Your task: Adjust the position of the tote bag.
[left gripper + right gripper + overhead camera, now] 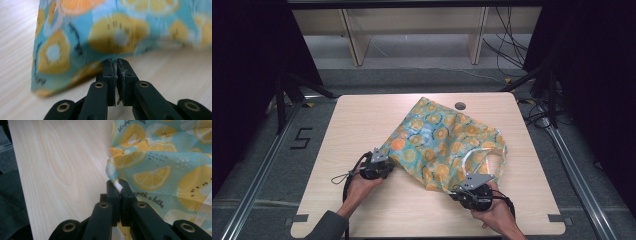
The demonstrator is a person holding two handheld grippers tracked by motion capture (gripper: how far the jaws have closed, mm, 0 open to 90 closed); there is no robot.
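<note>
High view: bag [446, 145] between both tongs

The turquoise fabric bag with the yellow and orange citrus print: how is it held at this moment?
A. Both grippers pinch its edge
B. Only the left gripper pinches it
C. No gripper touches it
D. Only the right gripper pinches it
A: the left gripper and the right gripper are each shut on the edge of the turquoise citrus-print fabric bag.

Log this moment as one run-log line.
left gripper: shut on bag edge | right gripper: shut on bag edge | bag: crumpled on table
</note>
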